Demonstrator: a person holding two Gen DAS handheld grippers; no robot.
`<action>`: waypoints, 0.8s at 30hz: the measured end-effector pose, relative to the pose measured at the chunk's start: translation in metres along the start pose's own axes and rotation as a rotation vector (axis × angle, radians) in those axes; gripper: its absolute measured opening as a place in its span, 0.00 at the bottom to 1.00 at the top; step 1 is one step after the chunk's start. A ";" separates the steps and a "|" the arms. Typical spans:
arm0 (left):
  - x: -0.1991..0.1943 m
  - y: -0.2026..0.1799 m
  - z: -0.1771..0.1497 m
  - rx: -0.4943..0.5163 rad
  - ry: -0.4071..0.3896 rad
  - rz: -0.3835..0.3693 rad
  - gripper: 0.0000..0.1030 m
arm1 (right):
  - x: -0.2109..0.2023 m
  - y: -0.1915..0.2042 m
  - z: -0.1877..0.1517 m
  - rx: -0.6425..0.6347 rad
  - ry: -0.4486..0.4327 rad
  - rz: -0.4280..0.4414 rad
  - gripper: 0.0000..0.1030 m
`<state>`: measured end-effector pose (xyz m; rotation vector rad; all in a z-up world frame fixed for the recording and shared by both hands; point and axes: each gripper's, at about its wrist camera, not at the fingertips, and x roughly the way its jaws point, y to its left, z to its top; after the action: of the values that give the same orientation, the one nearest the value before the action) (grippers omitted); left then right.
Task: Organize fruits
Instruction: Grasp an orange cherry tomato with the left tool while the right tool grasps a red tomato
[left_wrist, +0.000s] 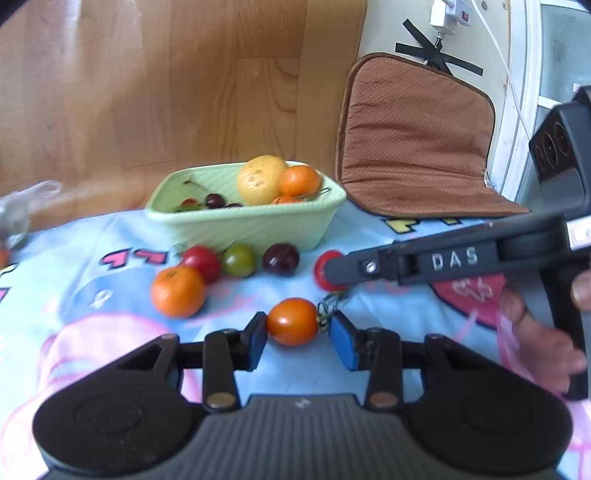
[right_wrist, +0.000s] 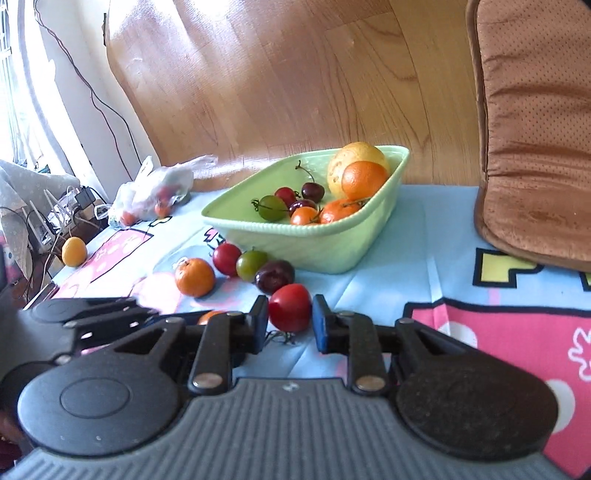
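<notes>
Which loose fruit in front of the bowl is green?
The green tomato, sitting between the red tomato and the dark plum; every other loose fruit is red, orange or dark.

A brown perforated cushion (left_wrist: 417, 136) is propped on the patterned cloth (right_wrist: 424, 236); a plastic bag (right_wrist: 155, 192) is seen beside cables (right_wrist: 92, 88)

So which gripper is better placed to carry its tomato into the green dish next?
Right, probably. The right gripper is shut on the red tomato, with the green dish just ahead. The left gripper only brackets the orange tomato; one pad stands clear of it.
</notes>
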<state>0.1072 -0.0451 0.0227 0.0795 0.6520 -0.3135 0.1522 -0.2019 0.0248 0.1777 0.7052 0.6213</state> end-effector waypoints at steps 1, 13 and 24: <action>-0.009 0.001 -0.003 -0.003 -0.005 0.005 0.36 | -0.001 0.005 -0.002 -0.007 0.005 -0.002 0.27; -0.083 0.016 -0.054 -0.066 -0.035 0.021 0.36 | -0.062 0.081 -0.074 -0.220 -0.001 0.013 0.27; -0.088 0.018 -0.069 -0.078 -0.055 0.040 0.47 | -0.048 0.103 -0.095 -0.303 -0.020 -0.100 0.30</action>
<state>0.0067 0.0067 0.0212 0.0091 0.6064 -0.2509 0.0130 -0.1515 0.0160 -0.1312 0.5886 0.6217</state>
